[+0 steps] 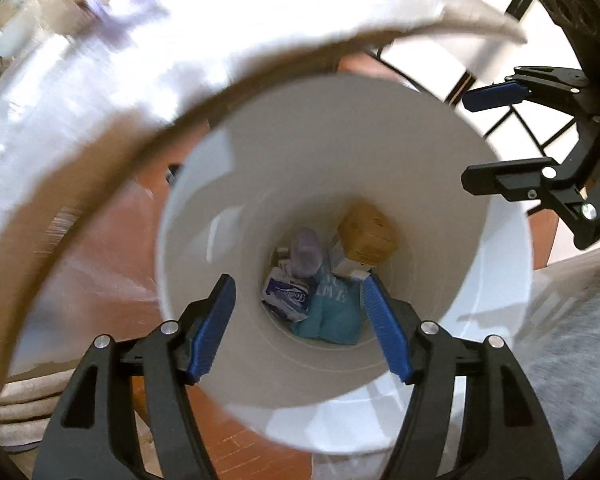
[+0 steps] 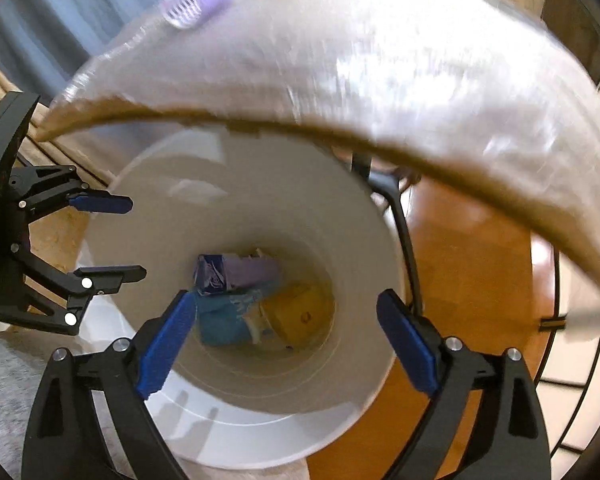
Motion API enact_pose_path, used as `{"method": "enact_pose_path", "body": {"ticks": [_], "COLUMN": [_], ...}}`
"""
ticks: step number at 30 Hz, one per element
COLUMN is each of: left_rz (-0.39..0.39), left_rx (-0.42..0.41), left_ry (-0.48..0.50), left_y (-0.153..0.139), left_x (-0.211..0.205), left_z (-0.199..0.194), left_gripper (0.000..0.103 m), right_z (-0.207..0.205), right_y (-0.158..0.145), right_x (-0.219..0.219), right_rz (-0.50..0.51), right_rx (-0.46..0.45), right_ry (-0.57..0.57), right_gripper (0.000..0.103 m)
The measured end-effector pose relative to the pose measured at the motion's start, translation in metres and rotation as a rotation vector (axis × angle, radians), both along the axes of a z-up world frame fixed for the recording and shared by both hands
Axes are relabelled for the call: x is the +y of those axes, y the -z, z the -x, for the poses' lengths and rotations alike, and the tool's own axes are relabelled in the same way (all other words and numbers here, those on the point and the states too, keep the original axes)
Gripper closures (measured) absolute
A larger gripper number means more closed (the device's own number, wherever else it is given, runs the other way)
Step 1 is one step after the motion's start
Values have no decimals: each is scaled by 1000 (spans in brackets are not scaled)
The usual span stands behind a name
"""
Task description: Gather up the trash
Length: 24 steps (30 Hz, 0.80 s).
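Two blue-padded black grippers, left (image 1: 298, 326) and right (image 2: 282, 338), hang released and empty directly above the tall white plastic bin (image 2: 236, 432), whose floor holds the collected cartons and wrappers (image 1: 324, 276).

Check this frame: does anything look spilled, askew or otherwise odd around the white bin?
Nothing stands out. The trash sits at the bottom of the white bin: a teal packet, a blue-and-white tissue pack, a tan box. Both hand-held grippers, left and right, hang open and empty above it.
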<state>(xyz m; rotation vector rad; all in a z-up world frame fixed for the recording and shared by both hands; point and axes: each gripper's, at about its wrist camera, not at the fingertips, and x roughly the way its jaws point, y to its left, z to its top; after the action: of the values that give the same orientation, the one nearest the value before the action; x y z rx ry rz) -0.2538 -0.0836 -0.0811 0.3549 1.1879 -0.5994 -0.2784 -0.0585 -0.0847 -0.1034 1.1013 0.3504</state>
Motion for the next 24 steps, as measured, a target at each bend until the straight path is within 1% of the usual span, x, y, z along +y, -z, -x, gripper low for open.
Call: {"method": "enact_pose_path", "body": {"ticks": [2,3,4,5,6,7,9,10,13,15,17,20,22,24], "left_rz": [45,91,142,172,188,195,185,182,177,194,186,140,138,142], "left_rx": [-35,-58,-91,-136,-182,-230,-312,-330,-339,-330,-331,-342,-338,-326], "left_ry": [-2,-2,-6,-17,-34,-59,-143,-187,-303,-329,-338,-329,-324,-323], "left_y": [-23,-42,-63,-79,-94,-105,-124,-128,-134,-133,-123,-117,-118,-114], "left_x": [5,9,14,19,26,32,45,52,76,87,91,91,88,88], "left_z": [3,4,3,1,-3,-8,-26,-38,-79,-104,-123,-145,-150,-164], "left_gripper": [36,34,30,20,13,9,7,7,7,7,7,7,7,7], "right_z": [3,4,2,-1,-6,-13,-31,-41,-74,-97,-122,-156,-179,-196], "right_y": [-22,-32,-47,-57,-70,-79,-94,-99,-113,-118,-120,-118,-117,-115], "right_x": [-1,-1,-1,-2,-3,-4,-5,-5,-7,-7,-9,-11,-13,-13], "right_rz": [-12,-22,-30,-30,-31,-32,-32,-32,-31,-24,-15,-10,-9,-3], "right_rx": [-65,-95,-139,-169,-213,-243,-288,-306,-348,-362,-364,-356,-347,-336], "right_ry": [-14,-17,-15,-9,4,14,39,52,78,88,94,102,103,103], "right_gripper": [13,13,12,9,8,7,7,7,7,7,7,7,7,7]}}
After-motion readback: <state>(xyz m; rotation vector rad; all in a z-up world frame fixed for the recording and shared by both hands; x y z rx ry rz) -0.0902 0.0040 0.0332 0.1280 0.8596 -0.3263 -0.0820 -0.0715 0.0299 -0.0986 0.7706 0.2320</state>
